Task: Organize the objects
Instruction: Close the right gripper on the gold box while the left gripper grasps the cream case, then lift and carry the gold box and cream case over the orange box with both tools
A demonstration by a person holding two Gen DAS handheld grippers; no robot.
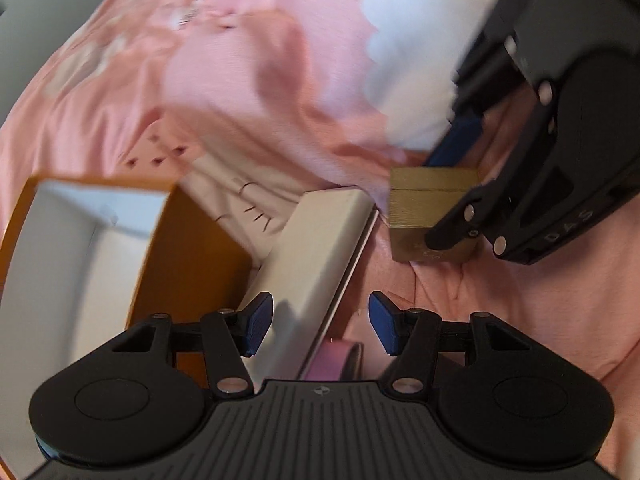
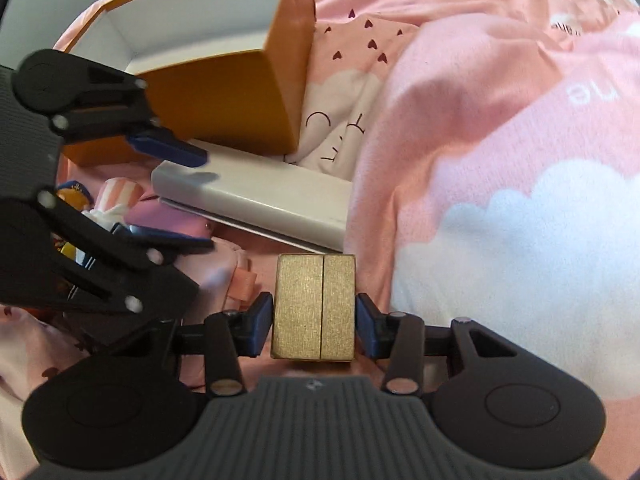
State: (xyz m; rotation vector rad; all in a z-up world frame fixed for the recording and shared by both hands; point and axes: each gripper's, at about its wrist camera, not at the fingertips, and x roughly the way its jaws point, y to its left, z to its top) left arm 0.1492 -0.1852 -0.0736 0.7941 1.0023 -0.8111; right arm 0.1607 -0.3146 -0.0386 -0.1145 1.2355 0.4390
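Starting at the far left of the left wrist view: the orange box (image 1: 192, 264) with its white inside sits open-topped, off to the left and ahead of the left gripper (image 1: 318, 328). That gripper is spread wide and carrying nothing, its blue pads (image 1: 256, 326) either side of the near end of a flat white case (image 1: 320, 256) but clear of it. The case runs away from the gripper, long axis slanting up and to the right, one end by the orange box wall.

Moving right, here is the piece that matters: the small gold box (image 1: 424, 212) on the pink bedding (image 1: 520, 320), ahead and to the right of the left gripper, well out of its reach. The right gripper (image 1: 448, 204) is the nearer hand by far.

From the right wrist view, the gold box (image 2: 314, 306) stands squarely between the right gripper's (image 2: 314, 326) fingers, its seam running straight away from the wrist. The jaws stand narrowed round it, pads (image 2: 262, 322) at or just beside its two side faces; a firm squeeze I cannot confirm. The orange box (image 2: 224, 100) lies ahead and to the left, beyond the white case (image 2: 256, 200), so that looks the likely destination.
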